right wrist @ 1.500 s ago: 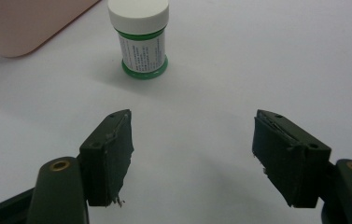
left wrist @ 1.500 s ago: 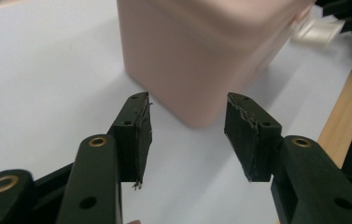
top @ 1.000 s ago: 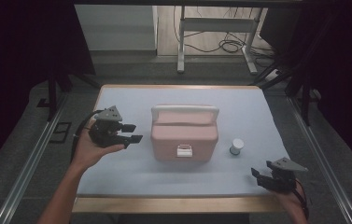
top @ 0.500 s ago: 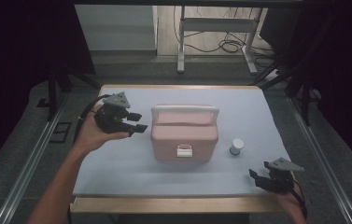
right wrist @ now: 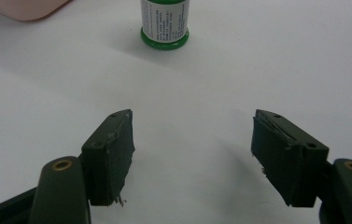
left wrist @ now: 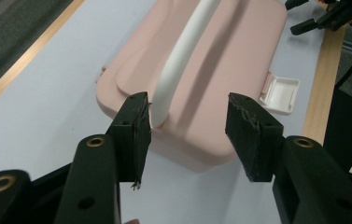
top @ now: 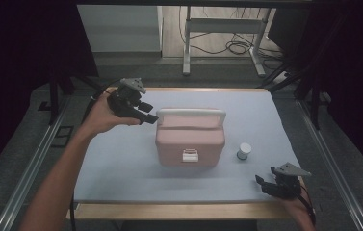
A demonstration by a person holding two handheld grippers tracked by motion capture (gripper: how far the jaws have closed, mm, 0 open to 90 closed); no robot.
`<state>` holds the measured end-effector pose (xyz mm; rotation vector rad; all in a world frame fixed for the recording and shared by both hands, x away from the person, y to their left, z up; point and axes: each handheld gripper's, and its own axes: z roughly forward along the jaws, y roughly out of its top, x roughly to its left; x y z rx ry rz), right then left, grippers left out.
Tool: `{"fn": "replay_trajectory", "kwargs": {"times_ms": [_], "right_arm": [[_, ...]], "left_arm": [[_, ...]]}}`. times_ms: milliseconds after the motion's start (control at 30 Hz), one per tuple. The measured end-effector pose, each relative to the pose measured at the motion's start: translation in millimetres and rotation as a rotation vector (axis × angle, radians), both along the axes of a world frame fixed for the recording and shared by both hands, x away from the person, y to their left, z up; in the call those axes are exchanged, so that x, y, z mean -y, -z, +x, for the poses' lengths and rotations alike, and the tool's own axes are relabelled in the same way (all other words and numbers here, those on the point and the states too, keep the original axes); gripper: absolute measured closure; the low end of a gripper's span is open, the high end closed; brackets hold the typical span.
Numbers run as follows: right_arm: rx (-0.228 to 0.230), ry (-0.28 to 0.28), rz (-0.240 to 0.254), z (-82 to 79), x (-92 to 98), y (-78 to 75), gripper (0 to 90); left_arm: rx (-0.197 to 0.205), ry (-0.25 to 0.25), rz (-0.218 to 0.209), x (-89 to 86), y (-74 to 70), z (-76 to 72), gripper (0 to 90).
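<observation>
A pink lunch box (top: 189, 139) with a white handle (top: 191, 113) and a white front latch (top: 190, 155) sits mid-table. My left gripper (top: 146, 112) hovers open just off its left end; in the left gripper view the jaws frame the handle's (left wrist: 178, 60) near end over the pink box (left wrist: 239, 51), touching nothing. A small white bottle (top: 243, 150) with a green base stands right of the box. My right gripper (top: 265, 184) rests open near the front right edge; the bottle (right wrist: 165, 21) stands ahead of its jaws.
The table has a pale blue mat (top: 121, 159) and a wooden front edge (top: 179, 211). Metal rails (top: 30, 163) run along both sides. A stand and cables (top: 227, 45) lie on the floor beyond the far edge.
My left gripper has moved up and rightward, from the table's left side to the box's left end by the handle. The right gripper has barely shifted.
</observation>
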<state>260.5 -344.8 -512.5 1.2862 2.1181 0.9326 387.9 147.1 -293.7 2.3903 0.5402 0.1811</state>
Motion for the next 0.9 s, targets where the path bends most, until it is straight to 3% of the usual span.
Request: {"fn": "replay_trajectory", "kwargs": {"times_ms": [300,533,900], "right_arm": [[-0.005,0.001,-0.005,0.4,-0.1,1.0,30.3],[-0.009,-0.008,-0.011,1.1,-1.7,2.0,30.4],[-0.011,-0.004,-0.015,-0.3,-1.9,2.2,30.4]], "left_arm": [[0.007,0.051,0.026,20.7,-11.3,16.1,48.5],[-0.011,0.091,0.106,40.5,-15.1,30.6,45.9],[-0.039,0.133,0.161,66.4,-7.6,54.0,46.7]]}}
